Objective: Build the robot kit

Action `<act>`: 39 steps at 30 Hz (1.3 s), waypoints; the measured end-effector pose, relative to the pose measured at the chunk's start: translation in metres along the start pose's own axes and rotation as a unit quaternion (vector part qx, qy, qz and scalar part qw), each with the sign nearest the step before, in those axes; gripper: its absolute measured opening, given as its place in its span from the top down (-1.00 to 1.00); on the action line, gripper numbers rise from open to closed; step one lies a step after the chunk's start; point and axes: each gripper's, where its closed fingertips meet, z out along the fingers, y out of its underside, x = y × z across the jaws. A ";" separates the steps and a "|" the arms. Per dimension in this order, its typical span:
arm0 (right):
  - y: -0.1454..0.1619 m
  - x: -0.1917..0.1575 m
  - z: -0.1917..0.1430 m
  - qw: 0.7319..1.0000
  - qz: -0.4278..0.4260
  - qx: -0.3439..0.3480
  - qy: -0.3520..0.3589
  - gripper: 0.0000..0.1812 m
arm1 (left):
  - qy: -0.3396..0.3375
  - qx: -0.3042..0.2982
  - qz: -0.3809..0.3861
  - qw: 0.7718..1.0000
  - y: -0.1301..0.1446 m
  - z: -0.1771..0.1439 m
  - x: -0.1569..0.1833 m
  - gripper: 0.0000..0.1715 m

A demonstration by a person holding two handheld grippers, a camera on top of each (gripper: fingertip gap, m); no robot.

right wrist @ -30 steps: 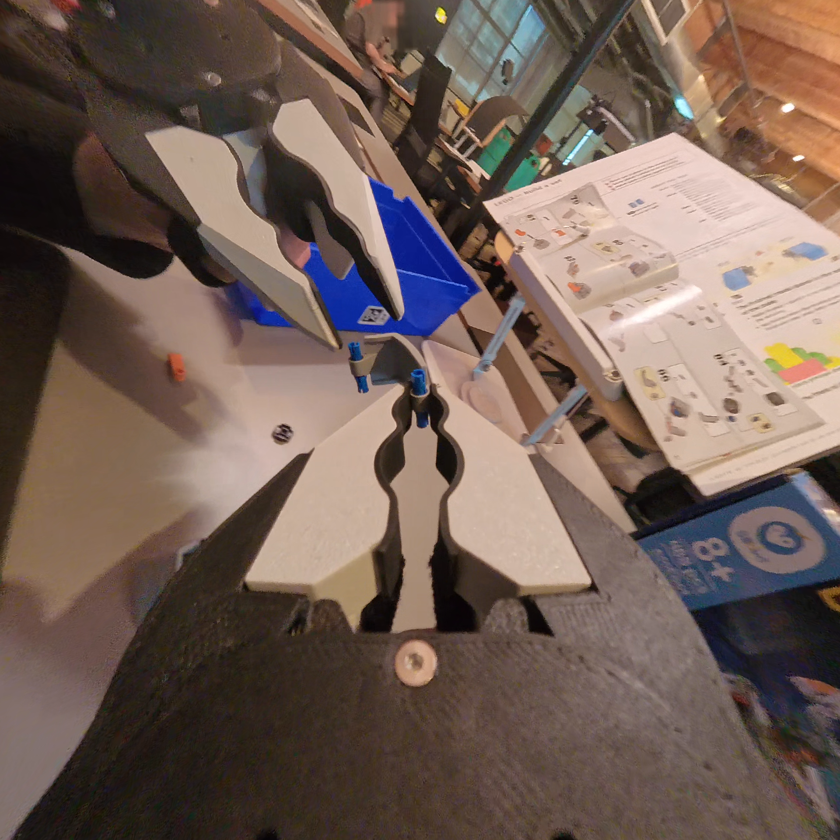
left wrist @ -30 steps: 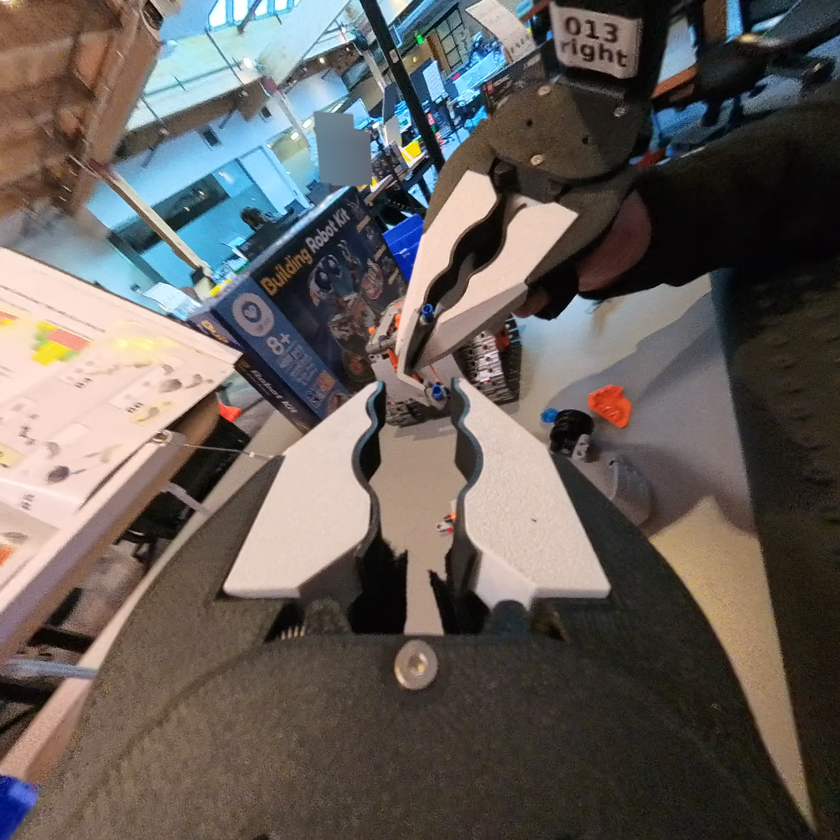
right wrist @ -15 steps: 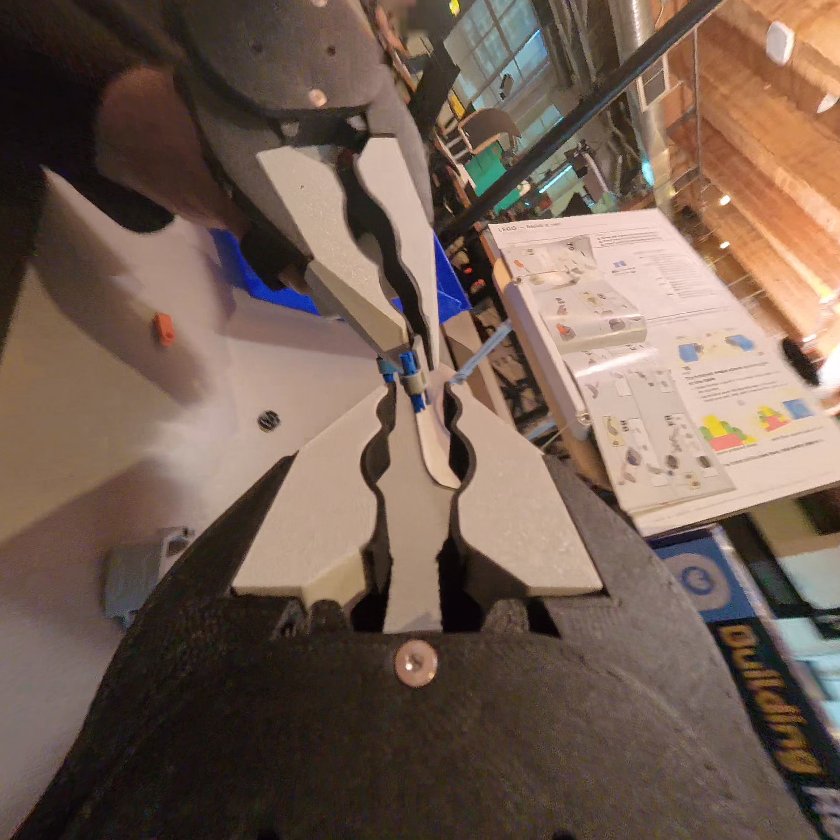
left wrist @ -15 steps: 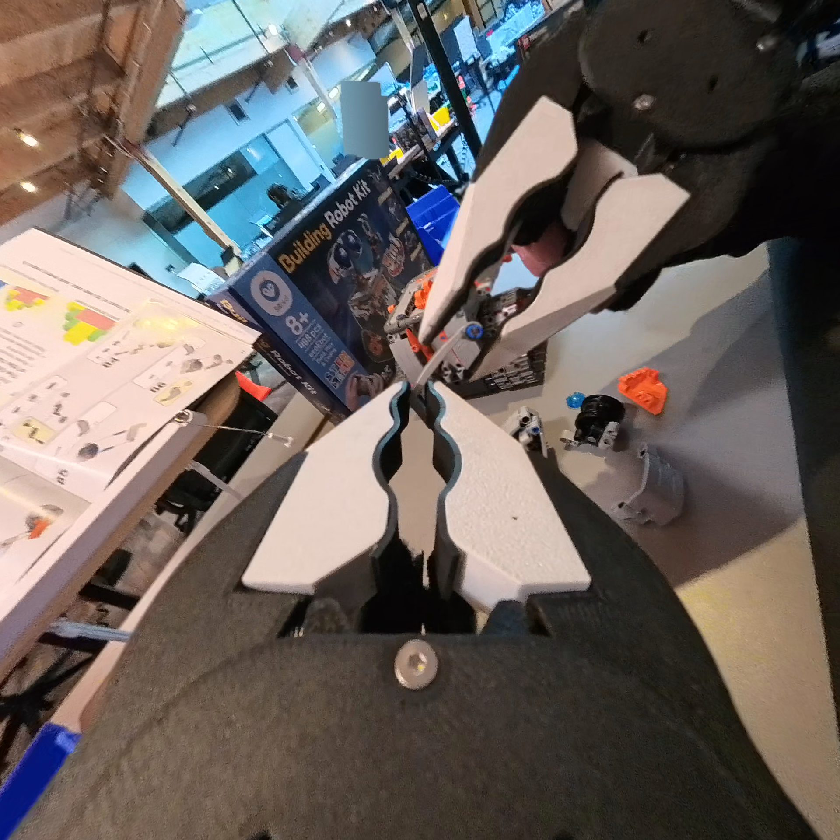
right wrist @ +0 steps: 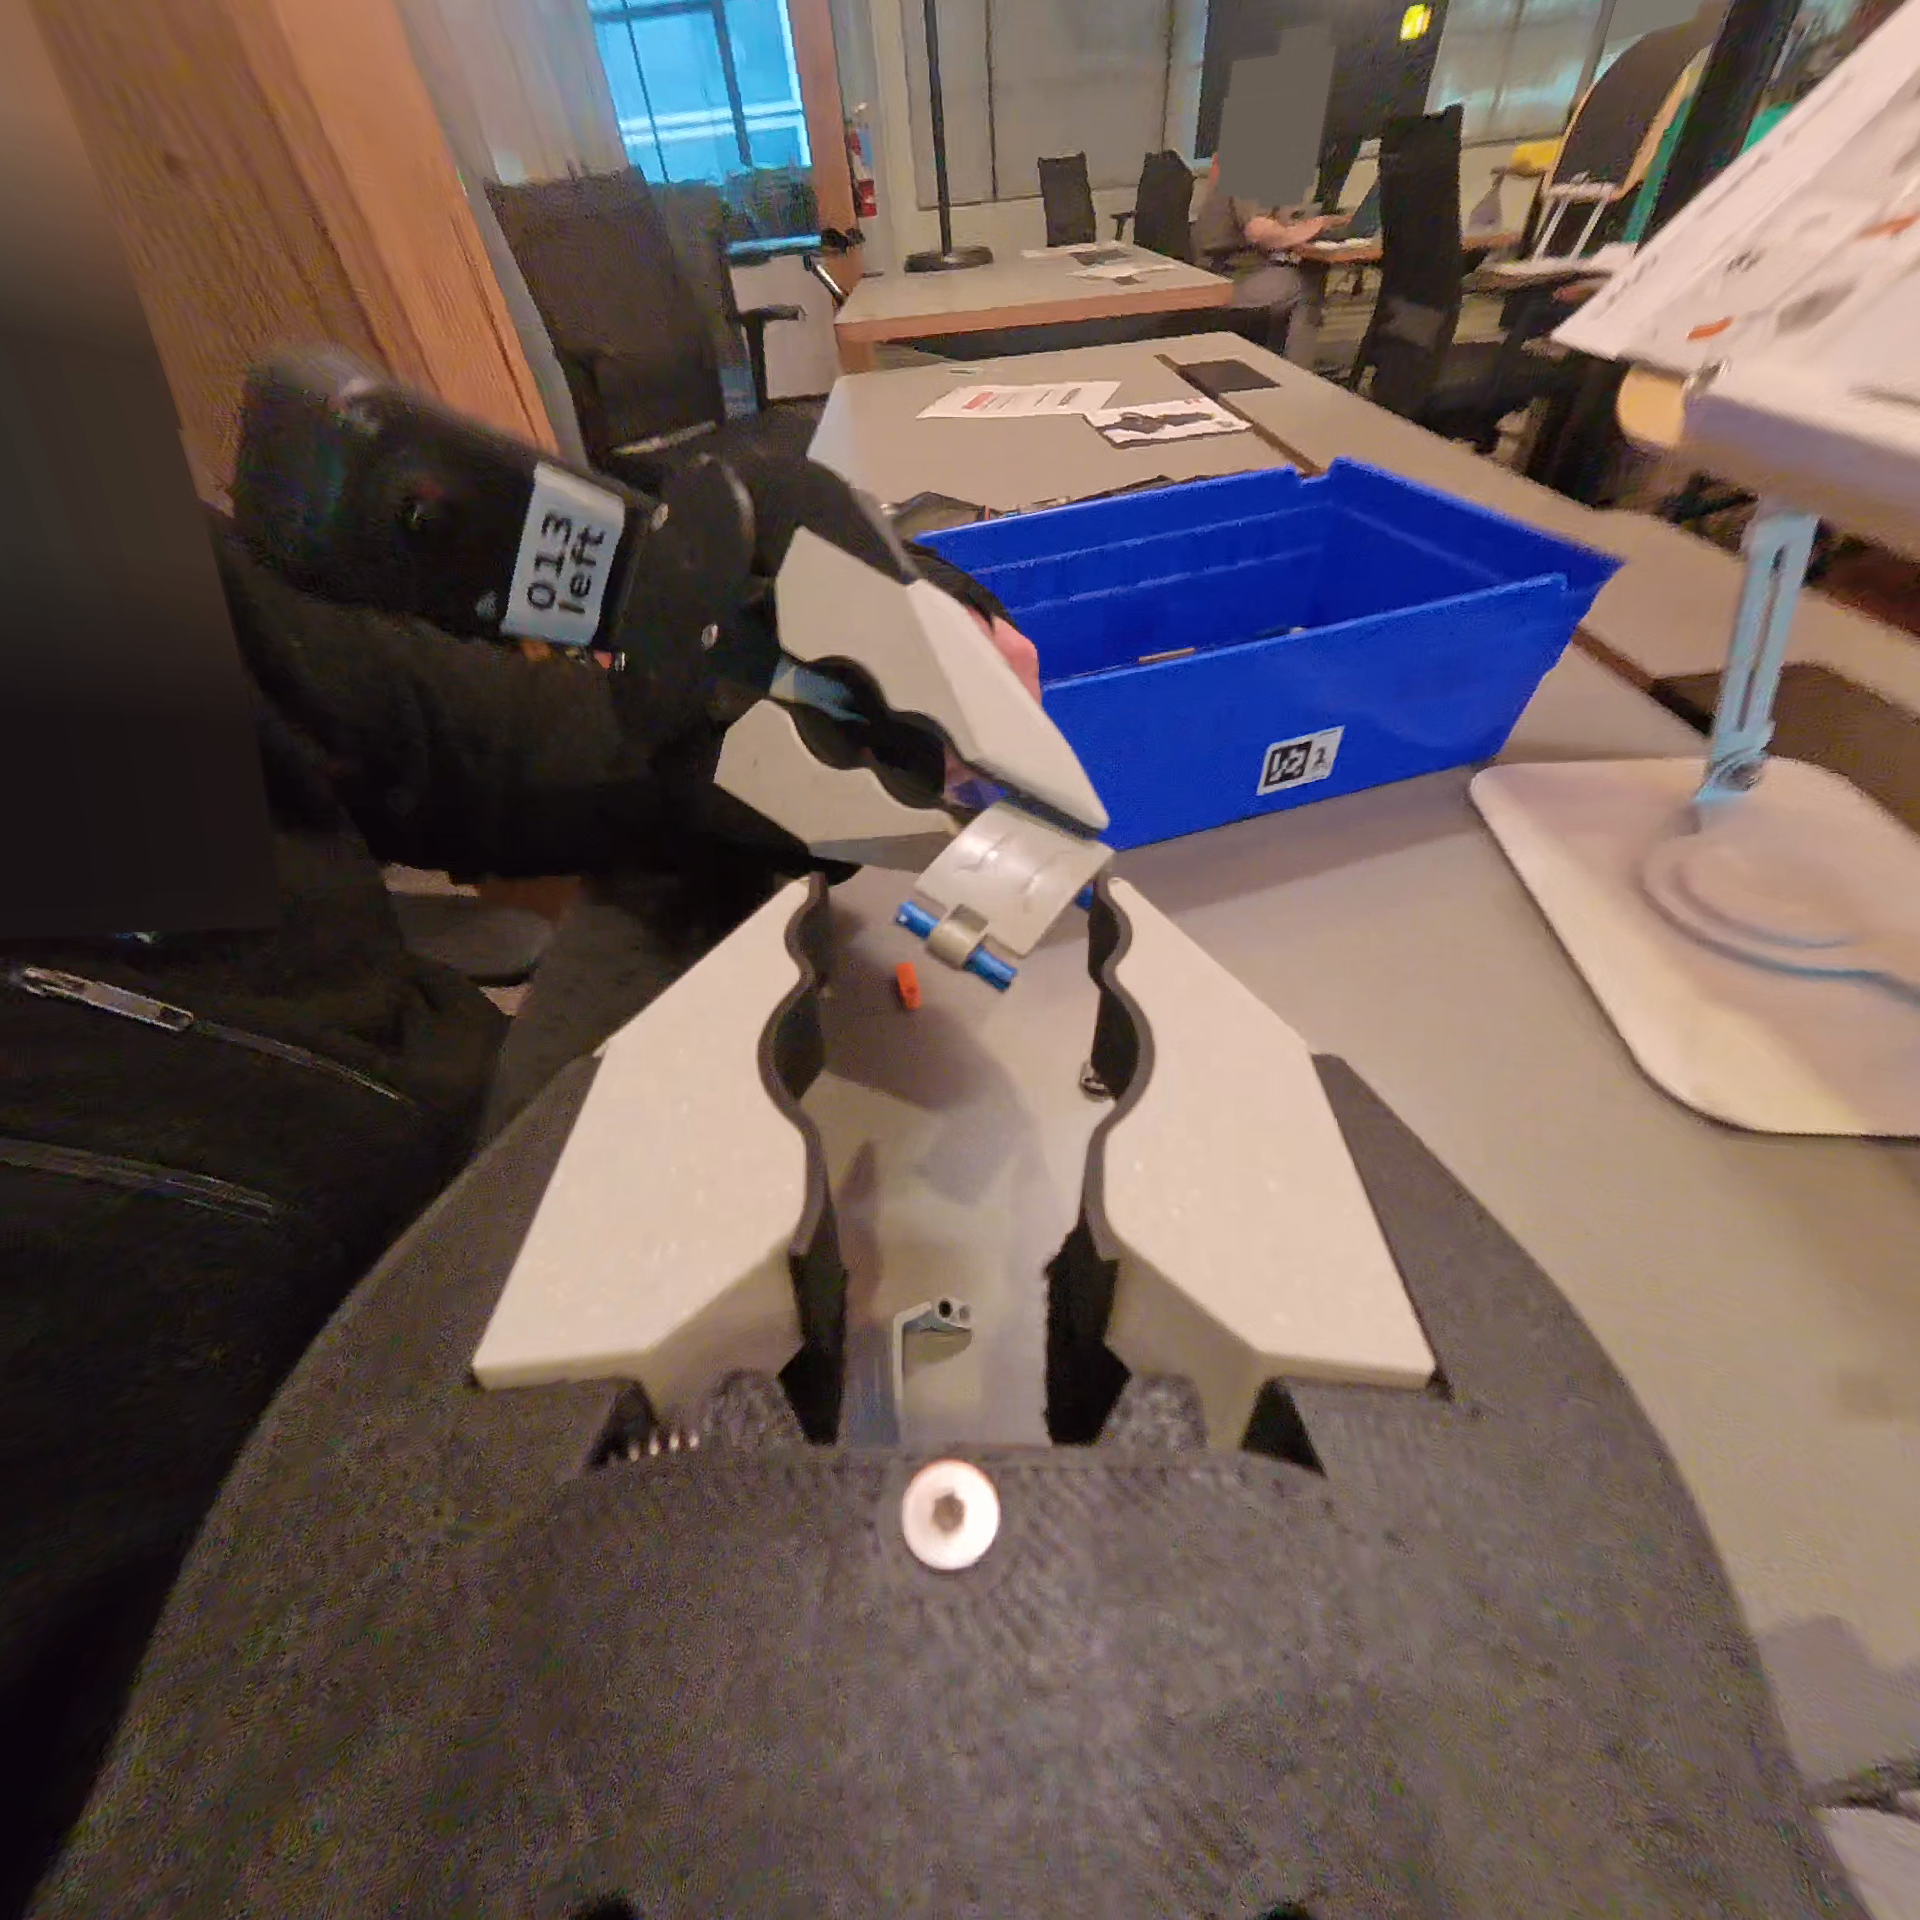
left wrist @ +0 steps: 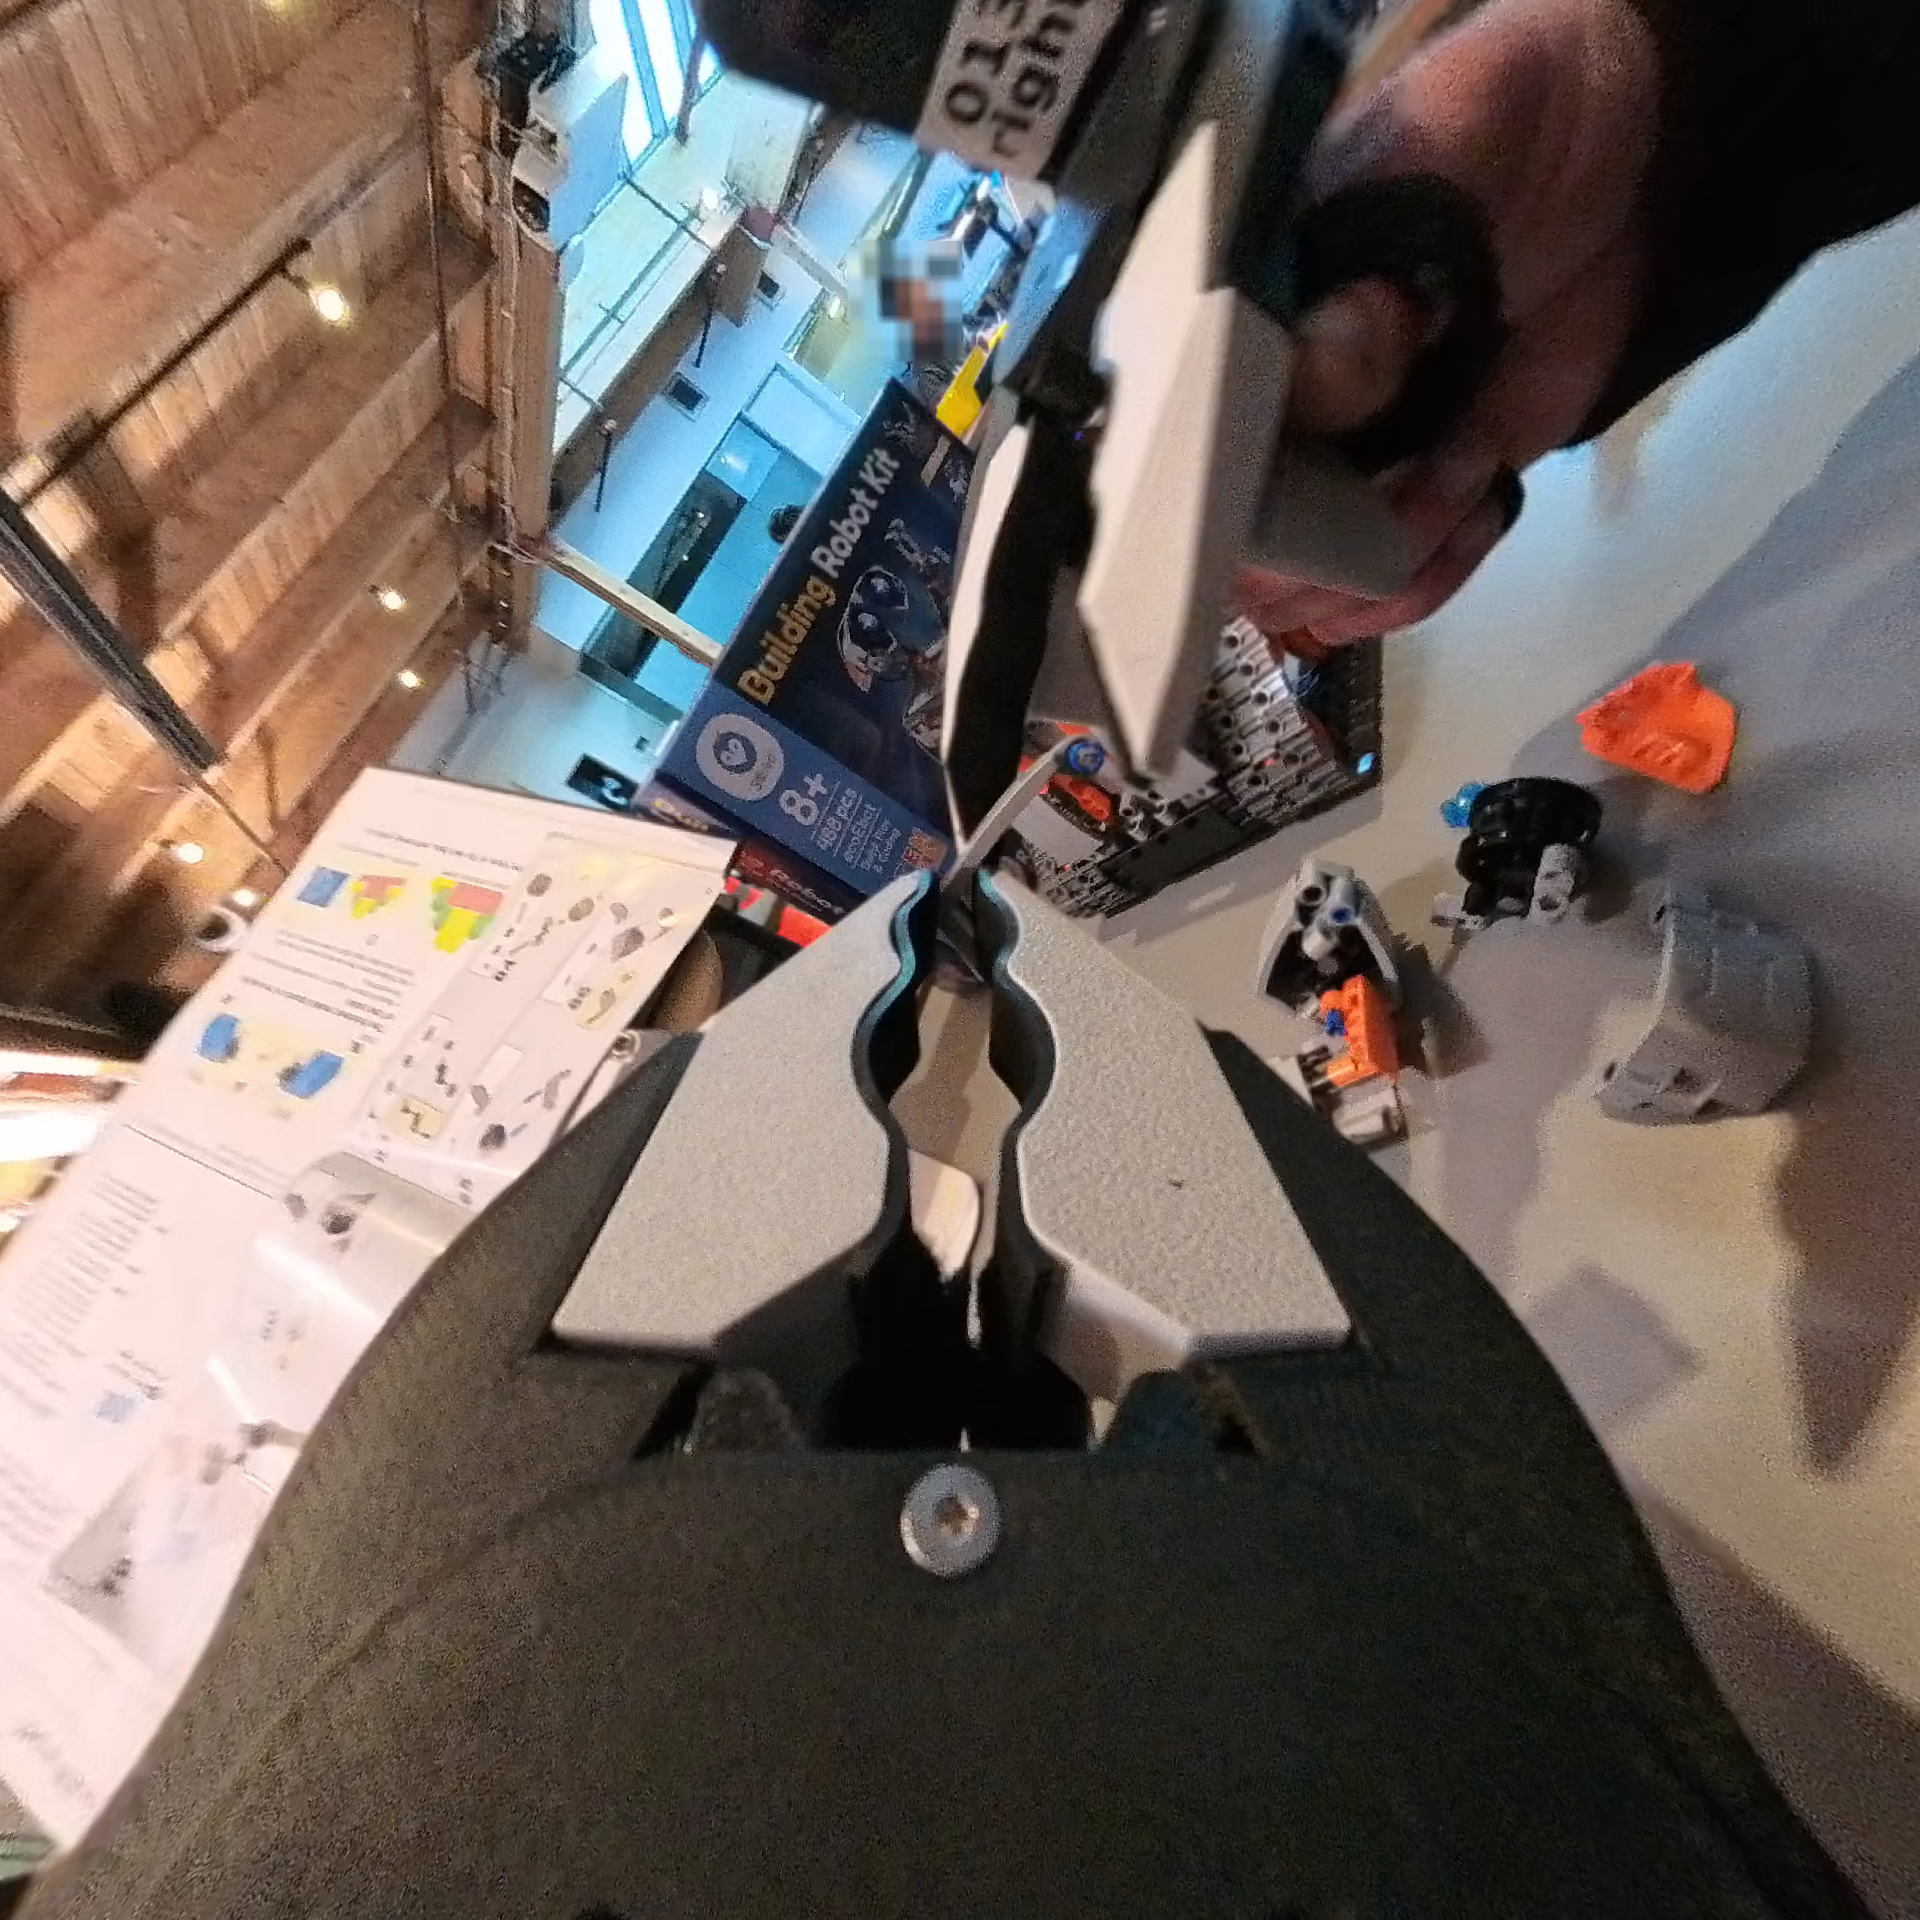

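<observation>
My left gripper (left wrist: 951, 891) is shut on the edge of a flat grey panel piece (left wrist: 1003, 812) that carries blue pins. In the right wrist view the left gripper (right wrist: 1034, 819) holds this panel (right wrist: 1013, 871) just above the grey table (right wrist: 1455, 1039), with the blue pins (right wrist: 958, 943) at the panel's lower edge. My right gripper (right wrist: 956, 904) is open and empty, its fingers spread on either side of the panel without touching it. In the left wrist view the right gripper (left wrist: 1055, 798) hangs close above the left gripper's tips, held by a hand.
A blue bin (right wrist: 1299, 675) and a white stand base (right wrist: 1714, 935) sit behind. A small orange piece (right wrist: 907, 982) lies below the panel. A kit box (left wrist: 831, 665), a tracked model (left wrist: 1247, 769), an orange part (left wrist: 1662, 727), a black wheel part (left wrist: 1522, 842), a grey block (left wrist: 1704, 1018) and an instruction booklet (left wrist: 364, 1039) surround them. The tips of both grippers are at nearly the same place. Both grippers' tips are roughly 15 cm from the grey block (left wrist: 1704, 1018).
The left gripper closed on the grey panel. The right gripper, shut at the blue pin before, has opened and drawn back. Both grippers have turned.
</observation>
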 end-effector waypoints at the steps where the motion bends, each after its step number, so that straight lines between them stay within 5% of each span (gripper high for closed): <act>1: 0.000 0.002 -0.001 1.000 0.018 0.003 -0.006 0.48 | -0.002 -0.003 0.019 1.000 0.000 0.000 0.003 0.97; 14: 0.000 0.004 -0.004 0.997 0.072 0.025 -0.024 0.75 | -0.041 0.000 0.125 0.991 -0.008 -0.001 0.007 0.95; 16: -0.008 0.006 -0.008 0.997 0.061 0.050 -0.009 0.96 | -0.042 0.000 0.121 0.992 -0.008 -0.001 0.007 0.86; 39: -0.012 0.012 -0.011 0.997 0.023 0.057 0.042 0.96 | -0.041 0.001 0.041 0.998 -0.002 0.002 0.001 0.95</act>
